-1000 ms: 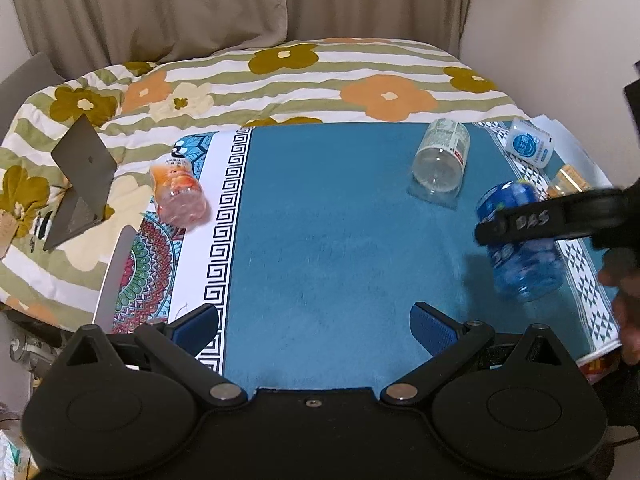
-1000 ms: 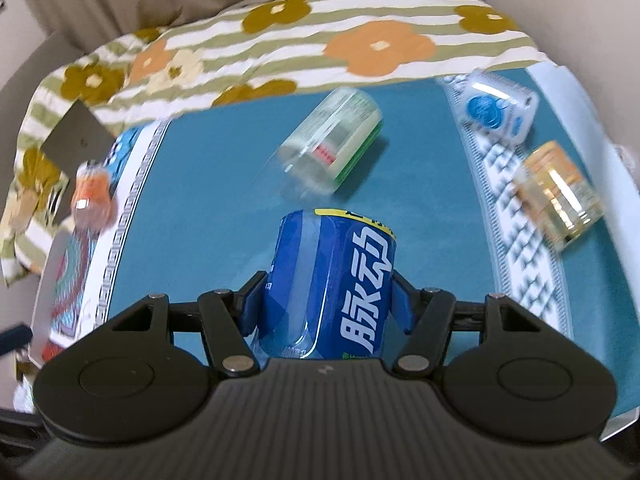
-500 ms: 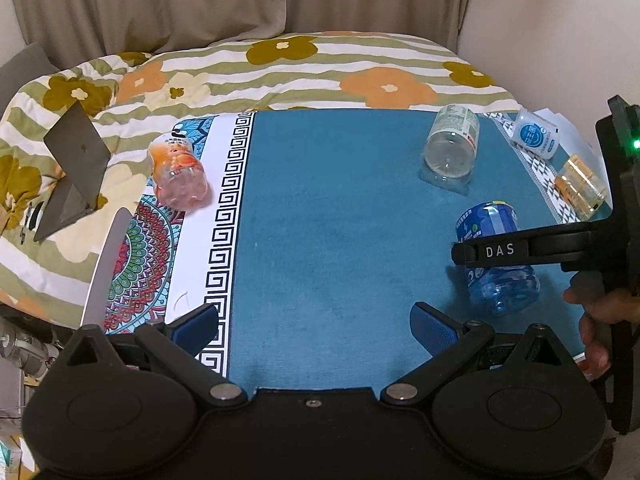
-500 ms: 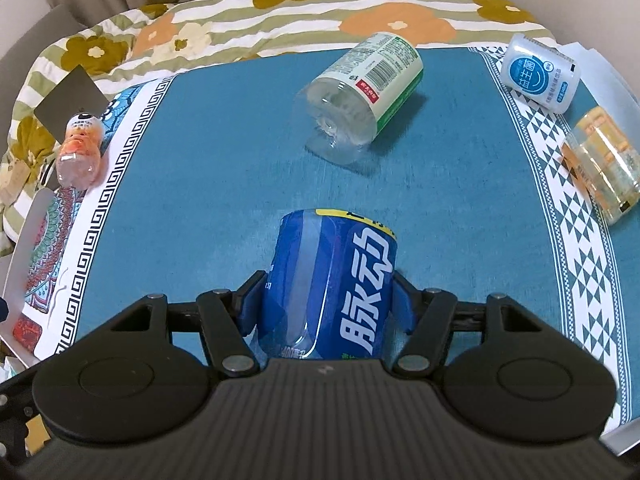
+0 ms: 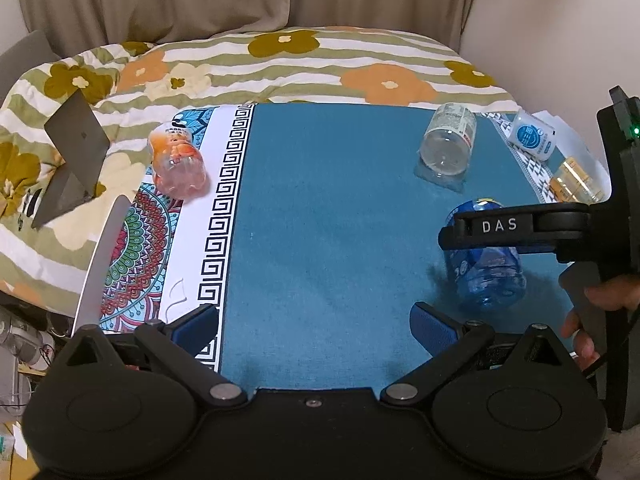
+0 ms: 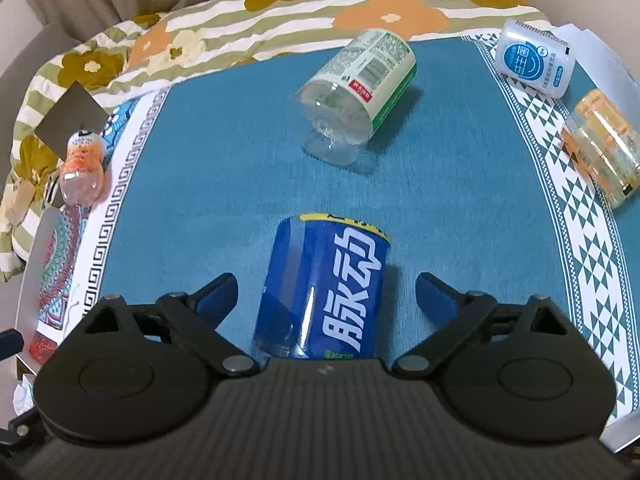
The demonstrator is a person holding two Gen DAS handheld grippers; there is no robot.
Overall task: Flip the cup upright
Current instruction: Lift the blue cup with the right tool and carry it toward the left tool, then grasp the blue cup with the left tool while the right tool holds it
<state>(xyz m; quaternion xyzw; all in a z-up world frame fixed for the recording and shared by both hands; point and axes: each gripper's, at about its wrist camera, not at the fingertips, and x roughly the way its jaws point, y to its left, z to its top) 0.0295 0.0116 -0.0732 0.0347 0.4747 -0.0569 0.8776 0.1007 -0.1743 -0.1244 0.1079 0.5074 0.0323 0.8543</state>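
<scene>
A blue-labelled cup cut from a bottle (image 6: 324,292) lies on its side on the teal cloth (image 6: 224,184). My right gripper (image 6: 326,294) is open, its blue pads standing apart on either side of the cup without touching it. In the left wrist view the same cup (image 5: 486,268) lies under the right gripper's black arm (image 5: 516,228). My left gripper (image 5: 314,326) is open and empty, low over the cloth's near edge.
A clear cup with a green label (image 6: 356,96) lies on its side further back. A white-blue cup (image 6: 534,60) and a yellow cup (image 6: 604,148) lie at the right. An orange cup (image 5: 176,160) lies at the left. A floral quilt (image 5: 280,64) lies behind.
My right gripper was shut on the blue cup; it has opened and let the cup go onto the cloth. The left gripper stayed open and shifted little.
</scene>
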